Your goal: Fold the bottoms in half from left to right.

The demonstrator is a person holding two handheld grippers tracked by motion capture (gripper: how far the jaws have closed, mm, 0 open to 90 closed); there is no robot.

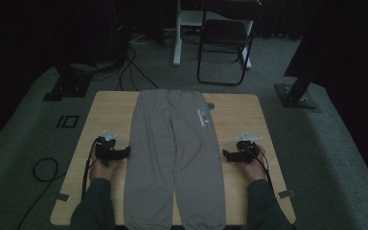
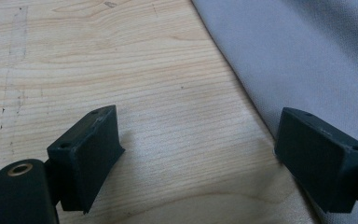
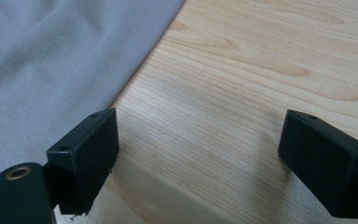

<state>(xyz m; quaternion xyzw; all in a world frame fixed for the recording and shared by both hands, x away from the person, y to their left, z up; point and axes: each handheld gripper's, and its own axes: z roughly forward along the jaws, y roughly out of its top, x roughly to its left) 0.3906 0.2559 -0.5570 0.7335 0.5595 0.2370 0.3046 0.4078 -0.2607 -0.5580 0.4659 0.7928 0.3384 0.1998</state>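
Grey sweatpants [image 1: 172, 158] lie flat down the middle of the wooden table [image 1: 110, 108], waistband toward the far edge, both leg cuffs hanging just over the near edge. Small printed logo sits near the waistband on the right side. Fabric looks soft, limp, light knit: it will drape and fold, no stiffness, not fragile, not slippery on bare wood by the look of it. A single pinch will likely drag the rest along, so two-point holds are better.

Left gripper [image 1: 123, 152] rests just beside the left leg's outer edge, jaws spread wide, nothing between them; in the left gripper view one jaw sits at the cloth edge [image 2: 307, 56], bare wood under the gap. Right gripper [image 1: 226, 155] is just beside the right leg's outer edge, jaws likewise spread and empty, cloth [image 3: 51, 56] by one jaw.

Best holds, I'd judge: outer side seams about mid-leg, or the waistband corners, pinching a thin edge layer off the wood.
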